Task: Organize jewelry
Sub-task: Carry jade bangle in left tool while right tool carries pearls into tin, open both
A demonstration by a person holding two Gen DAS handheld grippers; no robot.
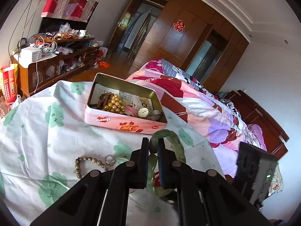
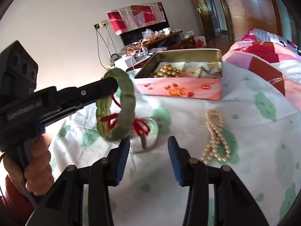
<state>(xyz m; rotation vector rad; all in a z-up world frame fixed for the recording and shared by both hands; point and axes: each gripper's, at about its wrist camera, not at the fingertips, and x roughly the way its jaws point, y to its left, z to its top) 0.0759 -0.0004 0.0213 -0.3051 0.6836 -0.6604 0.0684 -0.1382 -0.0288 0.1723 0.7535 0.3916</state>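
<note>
- Bangle (image 2: 116, 107): we judge it rigid, smooth and brittle, like jade or glass, and moderately heavy for its size. It may slip or swing in a pinch grip and could chip if dropped onto the tin rim.
- Grip point: we take it across the band, on a flat segment, clear of the red cord (image 2: 140, 127).
- Appearance: a translucent green ring of curved segments, with red cord looped through and trailing below.
- Position: it hangs in the air above the sheet (image 1: 33, 131), in front of the tin (image 1: 124, 103).
- Left gripper (image 1: 153, 146): we have it clamped on the upper band of the bangle.
- Right gripper (image 2: 148, 146): jaws apart, nothing between them, just below the bangle.
- Tin: open, holding gold beads (image 1: 114, 103), dark beads and a watch (image 1: 144, 112).
- Still on the sheet: a pearl strand (image 2: 215, 137), a bead bracelet (image 1: 88, 163) and a clear ring (image 2: 148, 137).
</note>
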